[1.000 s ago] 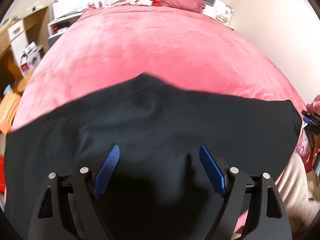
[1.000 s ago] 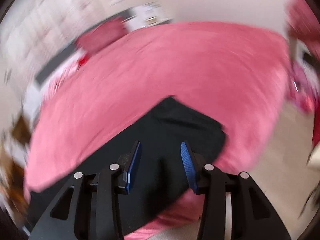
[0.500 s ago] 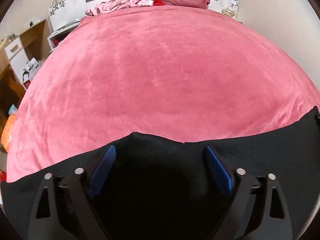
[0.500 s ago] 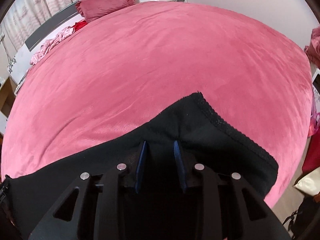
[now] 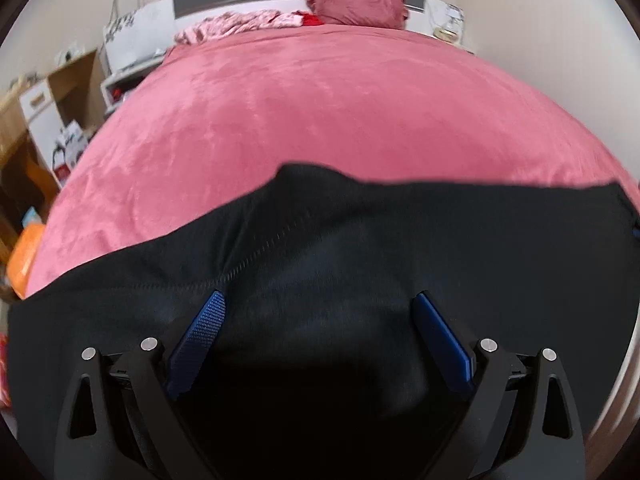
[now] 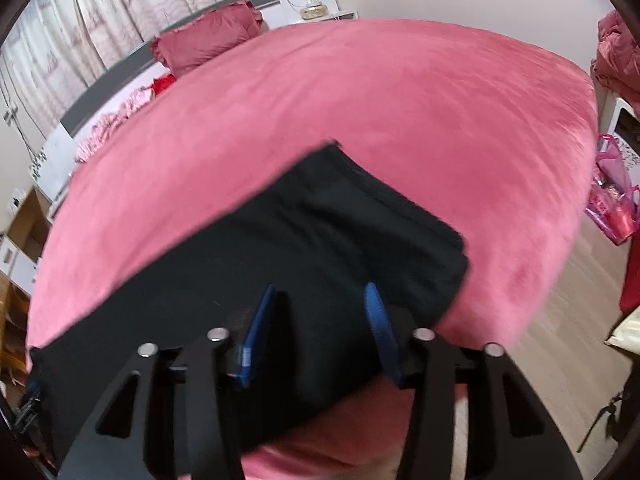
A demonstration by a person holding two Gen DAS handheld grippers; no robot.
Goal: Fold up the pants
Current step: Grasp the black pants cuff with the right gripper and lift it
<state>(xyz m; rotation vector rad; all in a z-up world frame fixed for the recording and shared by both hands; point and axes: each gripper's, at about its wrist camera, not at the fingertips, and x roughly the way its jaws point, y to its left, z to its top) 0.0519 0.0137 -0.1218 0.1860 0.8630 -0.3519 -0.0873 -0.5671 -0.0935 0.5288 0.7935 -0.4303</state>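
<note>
Black pants [image 5: 360, 248] lie flat across the near part of a pink bed [image 5: 320, 100], with a seam running up from the left finger. My left gripper [image 5: 319, 295] hovers over the cloth, jaws wide open and nothing between them. In the right wrist view the pants [image 6: 340, 232] end in a folded, layered edge near the bed's right side. My right gripper [image 6: 320, 287] hangs over that end with its jaws opening. Its blue fingers [image 6: 262, 320] stand apart and pinch no cloth.
A dark pink pillow [image 5: 356, 0] and patterned clothes [image 5: 240, 24] lie at the headboard. Cardboard boxes and shelves [image 5: 60, 92] stand left of the bed. On the right are wooden floor [image 6: 560, 300] and a pink bag [image 6: 616, 200].
Half a second ago both grippers were at the pants' far edge. Both have drawn back, so more black cloth lies ahead of the fingers. The right jaws stand a little wider.
</note>
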